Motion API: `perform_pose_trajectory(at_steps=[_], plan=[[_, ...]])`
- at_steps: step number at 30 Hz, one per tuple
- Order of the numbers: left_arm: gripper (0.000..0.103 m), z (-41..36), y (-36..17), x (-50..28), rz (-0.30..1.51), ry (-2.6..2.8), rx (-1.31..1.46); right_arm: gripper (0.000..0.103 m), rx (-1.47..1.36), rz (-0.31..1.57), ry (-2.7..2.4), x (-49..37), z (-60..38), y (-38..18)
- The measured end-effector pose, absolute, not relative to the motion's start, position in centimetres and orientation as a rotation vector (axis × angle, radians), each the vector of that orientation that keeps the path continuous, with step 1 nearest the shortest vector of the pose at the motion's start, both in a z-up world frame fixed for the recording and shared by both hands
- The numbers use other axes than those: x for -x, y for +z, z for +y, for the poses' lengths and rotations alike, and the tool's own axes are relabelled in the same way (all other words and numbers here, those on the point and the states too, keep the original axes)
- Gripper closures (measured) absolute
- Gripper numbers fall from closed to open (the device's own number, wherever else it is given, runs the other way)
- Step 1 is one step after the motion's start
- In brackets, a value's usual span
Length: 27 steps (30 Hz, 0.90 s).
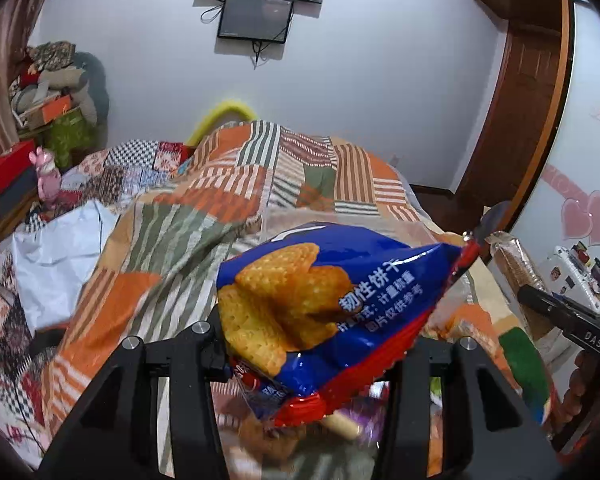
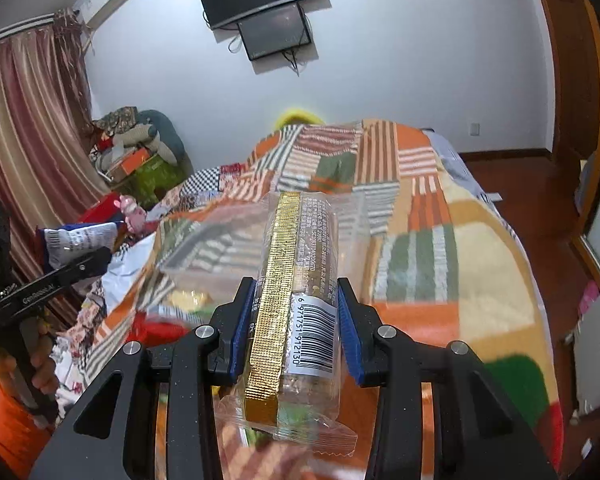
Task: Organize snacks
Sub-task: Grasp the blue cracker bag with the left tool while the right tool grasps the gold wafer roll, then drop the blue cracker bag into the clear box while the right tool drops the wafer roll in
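My left gripper (image 1: 308,360) is shut on a blue and red biscuit packet (image 1: 332,300) and holds it up above the bed. Several blurred snacks (image 1: 284,436) lie under it. My right gripper (image 2: 296,336) is shut on a clear-wrapped cracker pack with a gold strip and a barcode (image 2: 296,312), also held above the bed. The cracker pack shows at the right edge of the left wrist view (image 1: 516,264). The biscuit packet shows at the left of the right wrist view (image 2: 80,240), with the left gripper (image 2: 80,268) under it.
A patchwork blanket in orange, green and white (image 1: 228,200) covers the bed. Piled clothes and boxes (image 1: 52,92) stand at the far left by a striped curtain (image 2: 28,128). A wooden door (image 1: 528,92) and wood floor (image 2: 512,176) are at the right. Screens (image 1: 256,16) hang on the wall.
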<state>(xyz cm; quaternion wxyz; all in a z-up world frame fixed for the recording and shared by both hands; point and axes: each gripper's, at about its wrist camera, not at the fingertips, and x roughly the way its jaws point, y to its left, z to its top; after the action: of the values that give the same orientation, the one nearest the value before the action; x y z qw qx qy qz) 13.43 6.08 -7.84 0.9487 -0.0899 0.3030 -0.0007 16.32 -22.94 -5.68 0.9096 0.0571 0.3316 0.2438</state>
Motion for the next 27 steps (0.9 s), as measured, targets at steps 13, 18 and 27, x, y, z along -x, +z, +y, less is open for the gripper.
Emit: perform_pose_trajectory(at_steps=[13, 18, 27], plan=[[0.058, 5.8, -8.4, -20.1, 0.669, -0.035, 0.167, 0.067, -0.106, 0.678, 0.527, -21.3, -19.9, -5.8], [0.058, 5.8, -9.5, -23.2, 0.722, -0.052, 0.165, 0.067, -0.088, 0.709, 0.518, -23.4, -19.0, -6.5], [0.058, 5.6, -12.3, -27.3, 0.83, -0.058, 0.159, 0.067, -0.032, 0.8, 0.518, -26.3, -17.1, -8.7]])
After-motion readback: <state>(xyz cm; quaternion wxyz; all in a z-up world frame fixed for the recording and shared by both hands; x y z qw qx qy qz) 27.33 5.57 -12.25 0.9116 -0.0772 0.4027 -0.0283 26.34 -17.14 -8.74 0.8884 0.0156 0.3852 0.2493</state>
